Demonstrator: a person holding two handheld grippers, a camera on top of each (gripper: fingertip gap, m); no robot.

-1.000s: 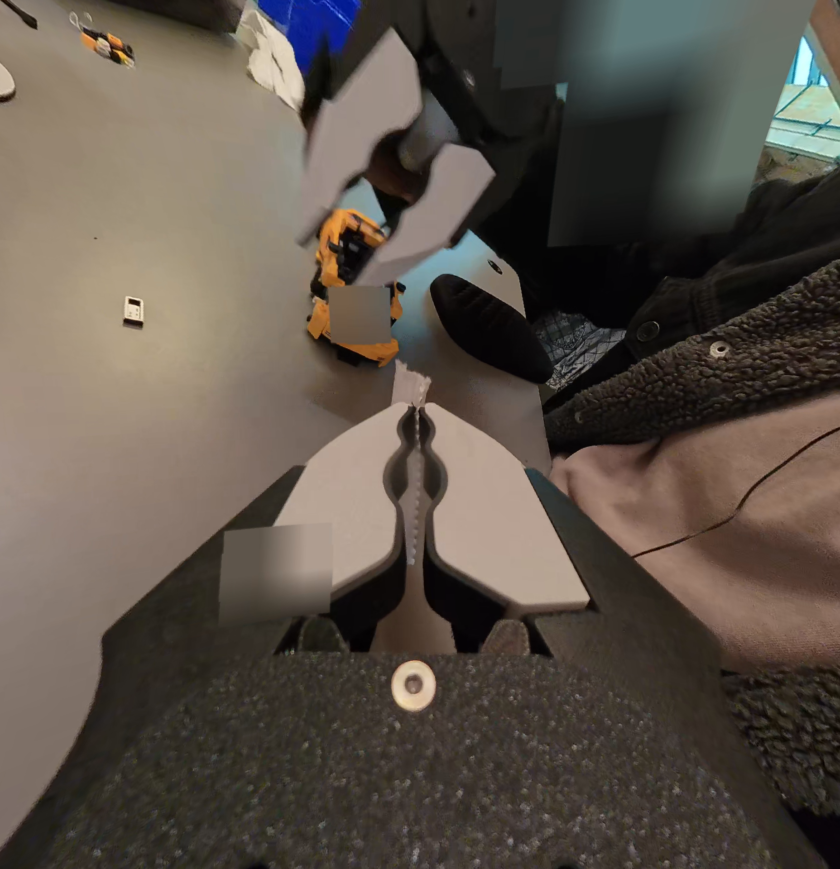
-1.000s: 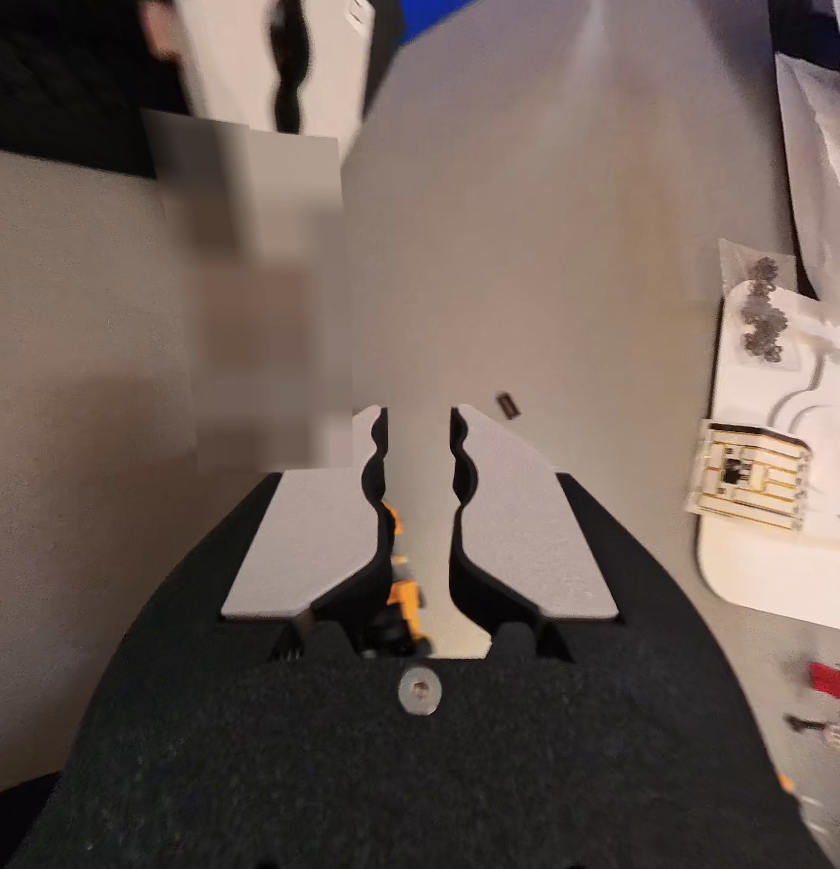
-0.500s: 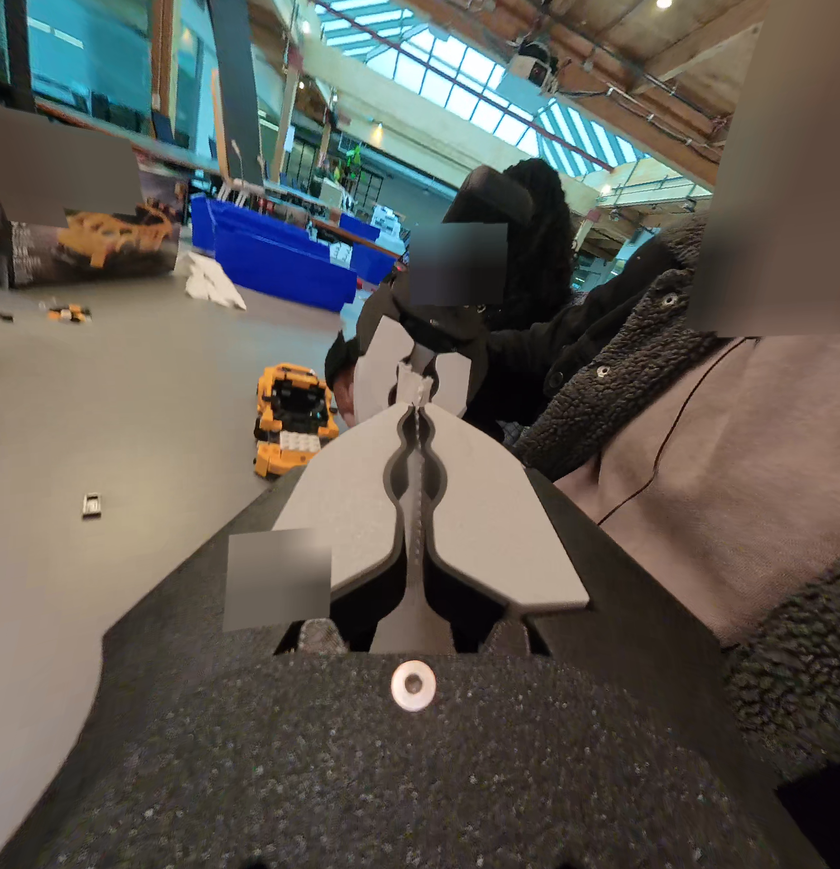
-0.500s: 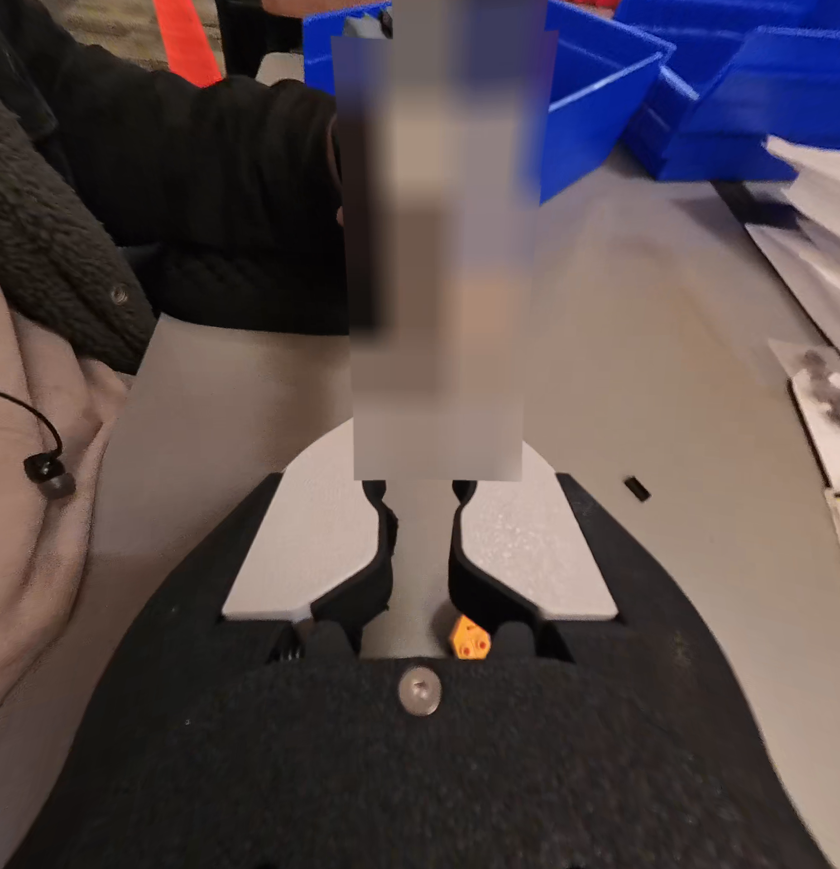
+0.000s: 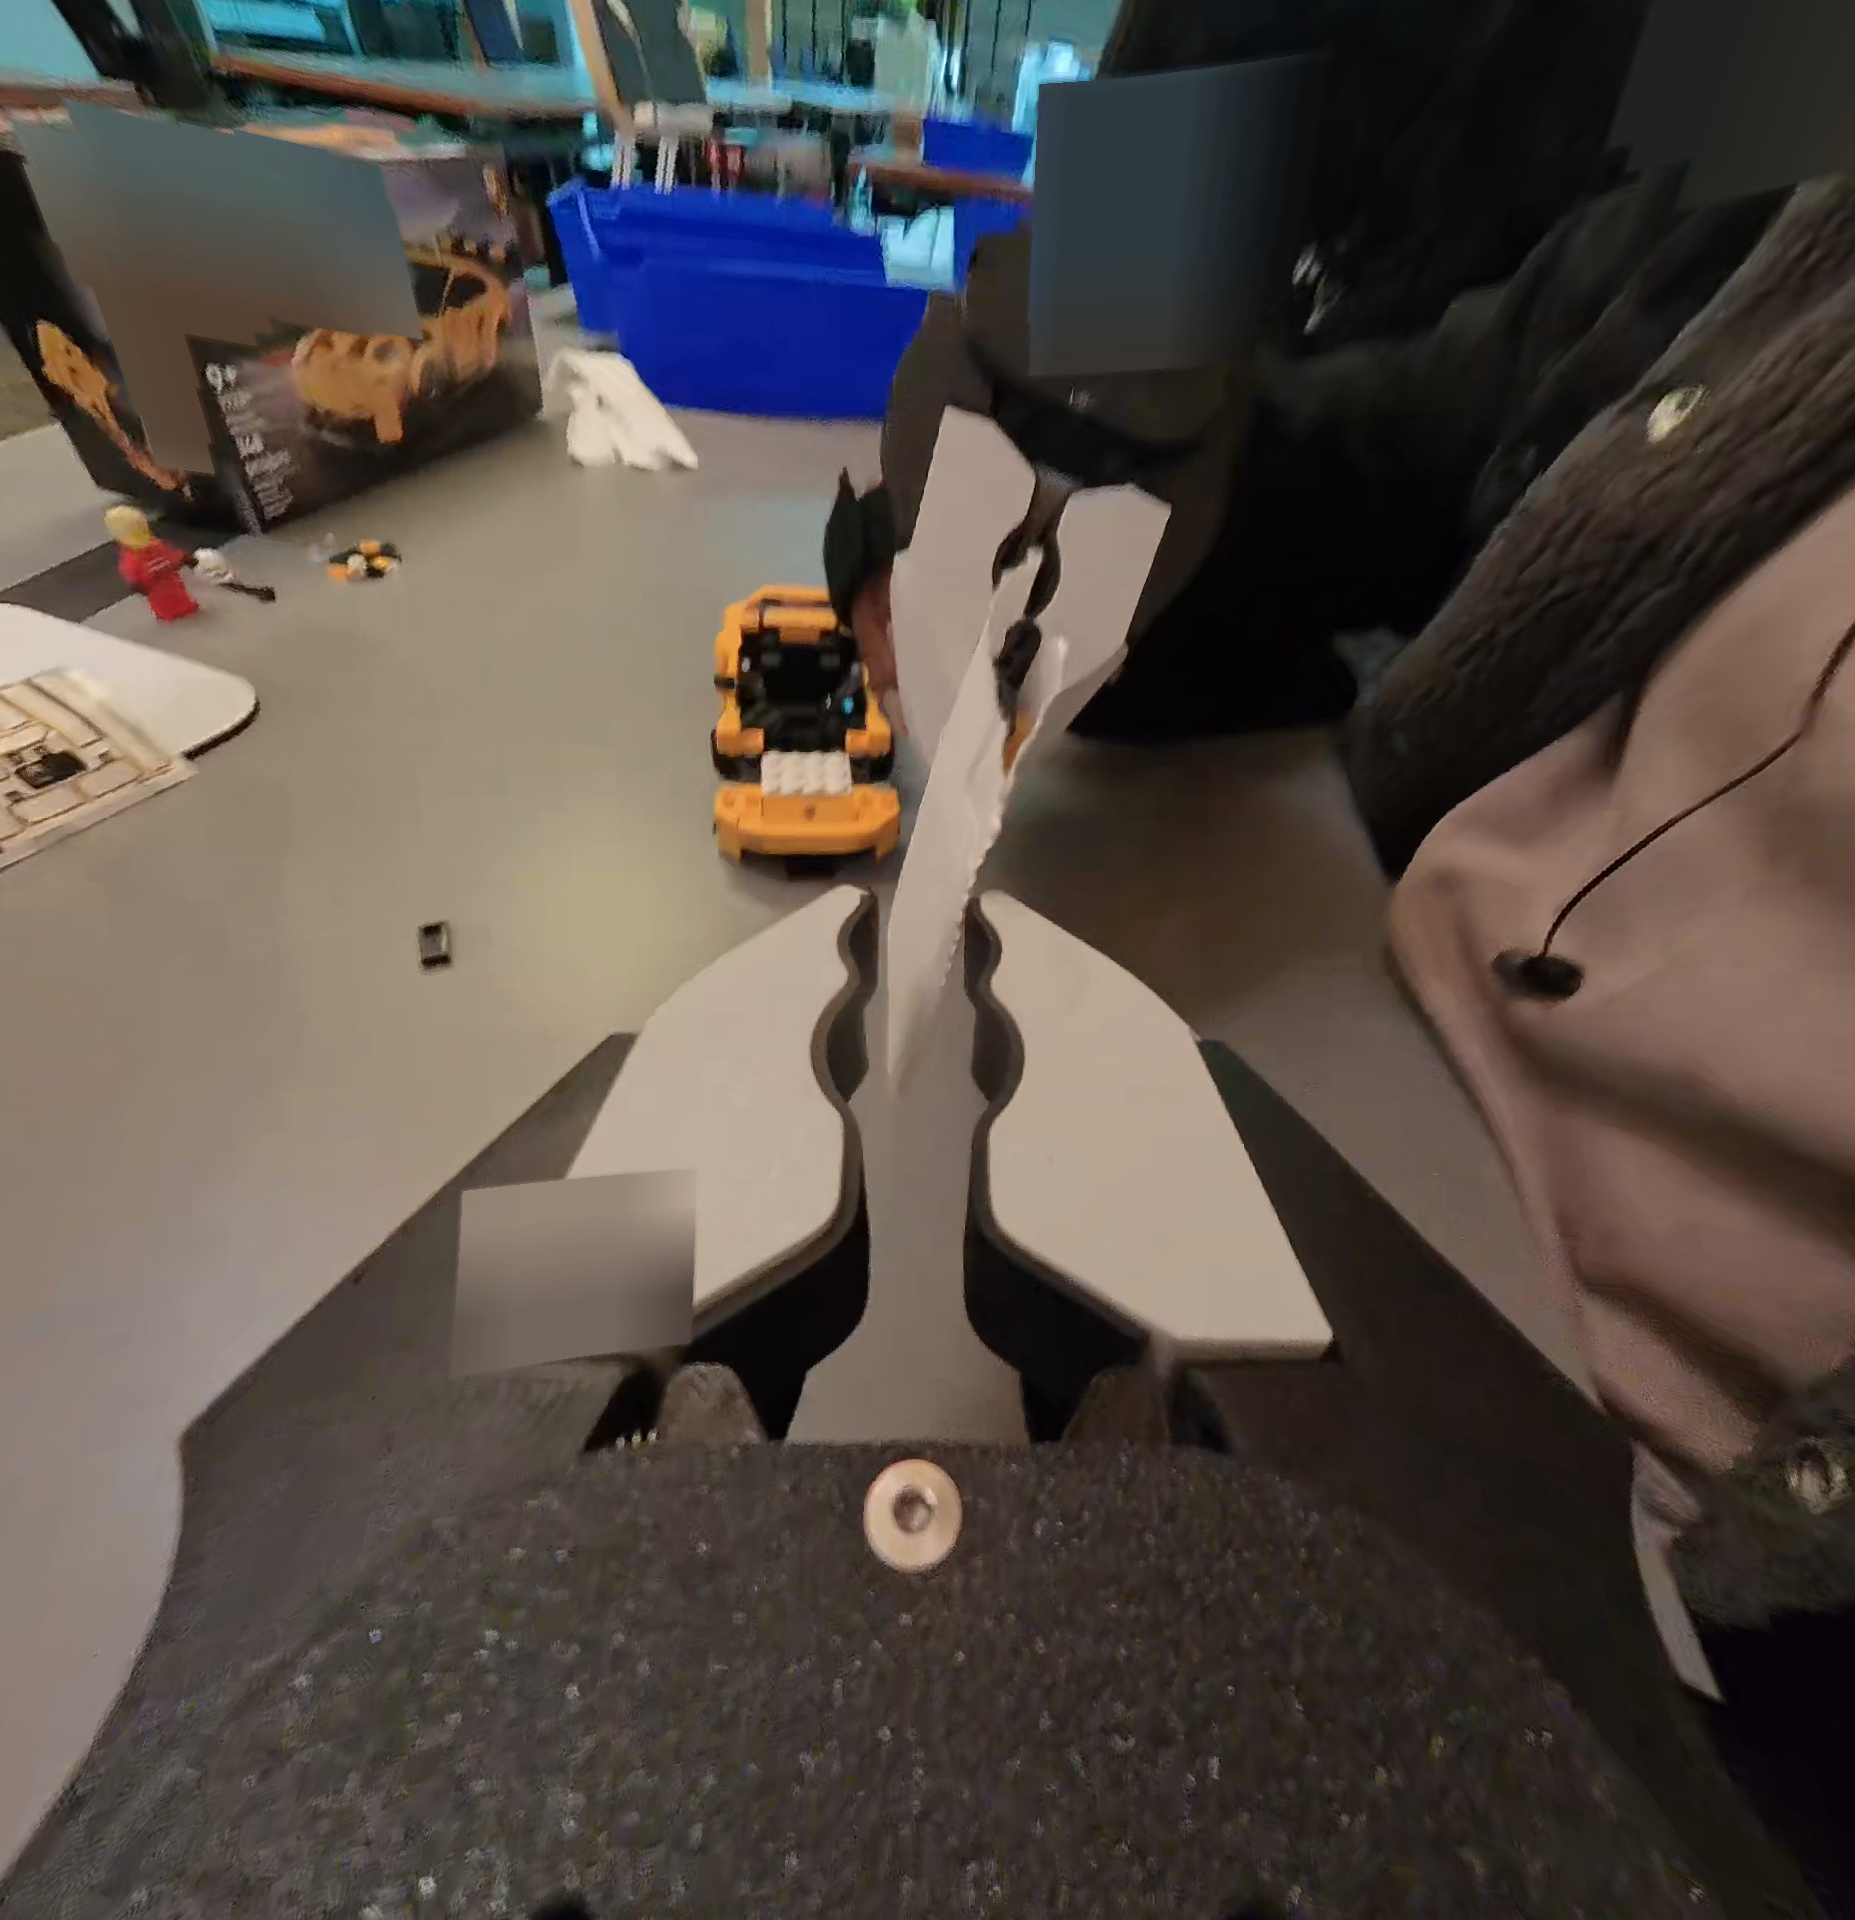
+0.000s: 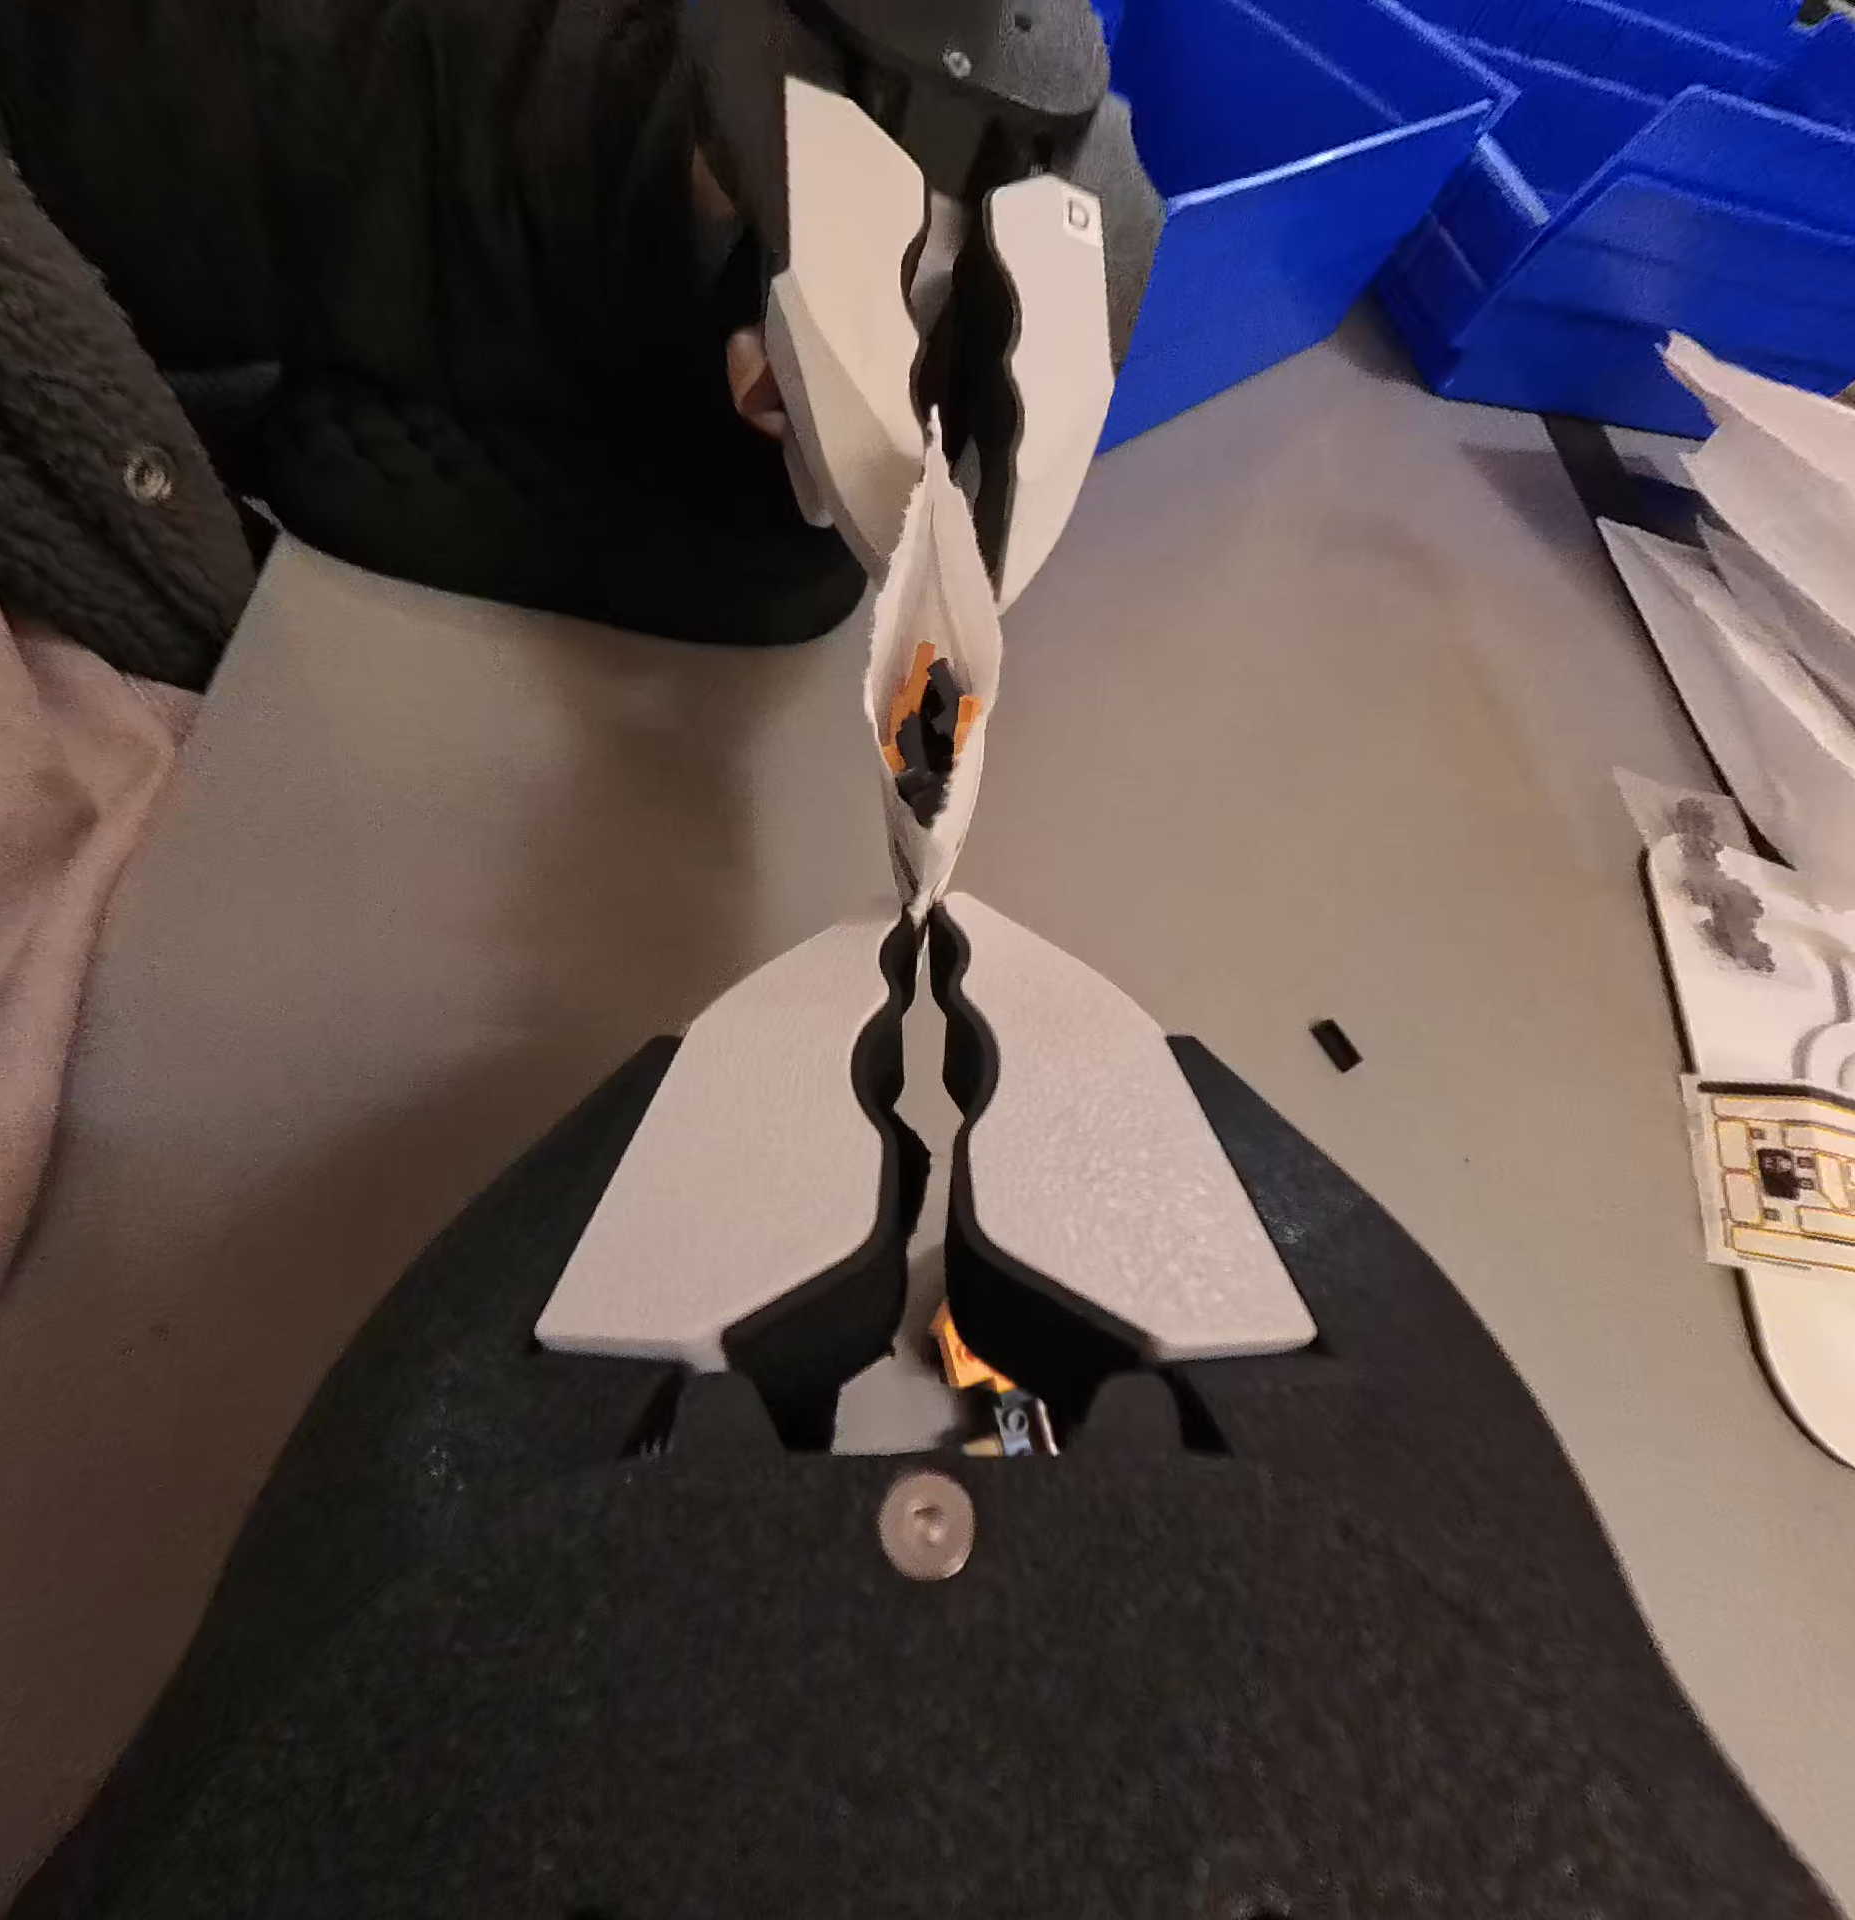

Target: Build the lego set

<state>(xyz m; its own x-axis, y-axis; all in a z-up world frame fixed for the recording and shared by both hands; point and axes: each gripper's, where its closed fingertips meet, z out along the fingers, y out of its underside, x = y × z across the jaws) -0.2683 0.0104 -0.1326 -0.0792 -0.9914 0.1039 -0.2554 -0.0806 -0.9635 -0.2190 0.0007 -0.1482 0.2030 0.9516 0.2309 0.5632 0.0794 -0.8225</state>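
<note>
Left wrist view, left to right:
- Box (image 5: 383,384), 10 o'clock, standing on the grey surface (image 5: 383,790).
- Red minifigure (image 5: 159,571), 9 o'clock, upright just in front of the box.
- Small black piece (image 5: 436,943), lying alone at 9 o'clock, nearer to me.
- Blue bins (image 5: 757,301), 12 o'clock, at the far edge.
- Orange car (image 5: 803,758), part-built, just above centre, on the surface.
- Left tongs (image 5: 920,920), narrow gap. The white bag (image 5: 938,883) passes between the fingers. I see daylight on both sides, so it looks unclamped.

Right wrist view, left to right:
- Dark sleeve (image 6: 435,260), 10 to 11 o'clock, resting at the surface edge.
- Bag, stretched from 12 o'clock down to centre, torn open, with orange and black pieces (image 6: 928,717) showing inside.
- Right tongs (image 6: 923,914), closed on the bag's lower end at the tips.
- Loose orange pieces (image 6: 964,1361), on the surface below my right tongs.
- Sticker sheet (image 6: 1796,1184), 3 o'clock, flat on a white board (image 6: 1785,1382).
</note>
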